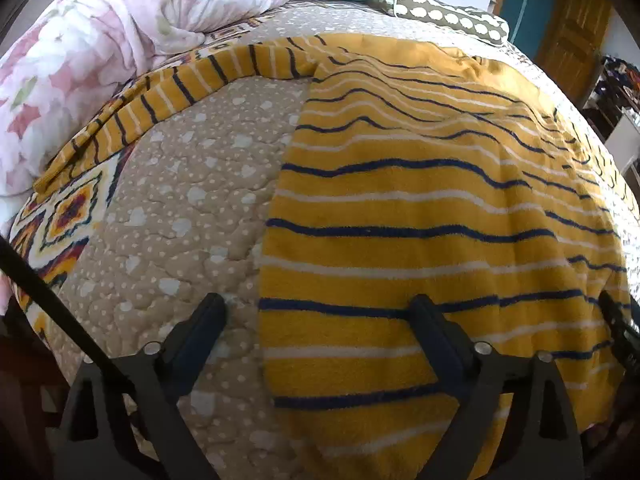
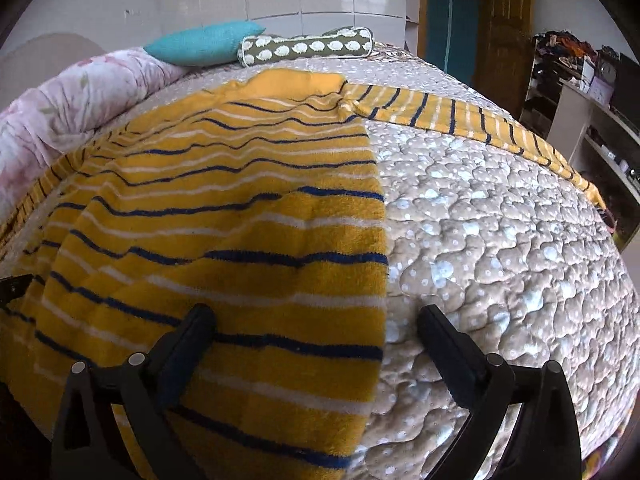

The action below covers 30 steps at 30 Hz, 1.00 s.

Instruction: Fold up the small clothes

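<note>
A yellow long-sleeved top with navy and white stripes (image 1: 420, 208) lies flat on the quilted bed, sleeves spread out to both sides. In the left wrist view my left gripper (image 1: 320, 312) is open, straddling the top's left side edge near the hem, one finger over the quilt and one over the fabric. In the right wrist view the same top (image 2: 240, 232) fills the left half. My right gripper (image 2: 316, 320) is open over the top's right side edge near the hem. Neither holds anything.
The beige dotted quilt (image 2: 500, 240) covers the bed. A pink floral duvet (image 1: 80, 60) is bunched at the far left. A teal pillow (image 2: 200, 46) and an olive bolster (image 2: 308, 46) lie at the head. Shelves (image 2: 580, 92) stand to the right.
</note>
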Motion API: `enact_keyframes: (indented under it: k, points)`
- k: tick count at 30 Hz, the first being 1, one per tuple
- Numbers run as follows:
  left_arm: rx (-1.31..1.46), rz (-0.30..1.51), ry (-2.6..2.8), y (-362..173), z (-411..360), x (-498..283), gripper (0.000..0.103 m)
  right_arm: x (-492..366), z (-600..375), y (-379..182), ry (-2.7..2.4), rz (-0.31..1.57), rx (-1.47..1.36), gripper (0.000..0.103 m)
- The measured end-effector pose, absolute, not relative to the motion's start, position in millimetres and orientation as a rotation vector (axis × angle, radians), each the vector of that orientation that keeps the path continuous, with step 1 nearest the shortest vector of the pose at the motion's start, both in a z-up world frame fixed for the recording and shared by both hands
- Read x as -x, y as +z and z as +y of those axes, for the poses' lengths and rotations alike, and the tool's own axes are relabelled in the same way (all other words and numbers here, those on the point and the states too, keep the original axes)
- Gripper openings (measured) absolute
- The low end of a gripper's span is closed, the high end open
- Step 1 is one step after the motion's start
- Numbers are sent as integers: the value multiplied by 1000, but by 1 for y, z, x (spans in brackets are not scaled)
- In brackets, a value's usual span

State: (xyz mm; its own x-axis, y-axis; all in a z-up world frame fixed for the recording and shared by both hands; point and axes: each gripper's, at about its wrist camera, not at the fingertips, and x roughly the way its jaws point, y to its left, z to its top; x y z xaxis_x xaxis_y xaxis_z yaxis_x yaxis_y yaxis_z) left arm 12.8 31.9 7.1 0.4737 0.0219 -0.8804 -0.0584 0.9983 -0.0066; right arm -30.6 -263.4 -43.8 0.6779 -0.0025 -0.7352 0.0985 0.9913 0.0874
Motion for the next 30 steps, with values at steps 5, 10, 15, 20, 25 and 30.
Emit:
enact_keyframes:
  k: [5, 10, 15, 20, 25, 30]
  points:
    - [11, 1065, 52, 3, 28, -12, 99, 30, -262, -46, -110, 805, -151, 103]
    - [18, 1060, 48, 2, 29, -12, 101, 32, -262, -47, -113, 779, -149, 103]
    - [16, 1057, 45, 2, 30, -10, 101, 35, -260, -49, -127, 765, -147, 103]
    - [13, 1069, 52, 2, 29, -11, 102, 35, -259, -48, -132, 765, -147, 103]
    - [1, 1098, 64, 1, 27, -16, 103, 36, -258, -48, -133, 765, -149, 103]
    - [-8, 1078, 68, 1, 26, -13, 103, 39, -257, -48, -143, 757, -150, 103]
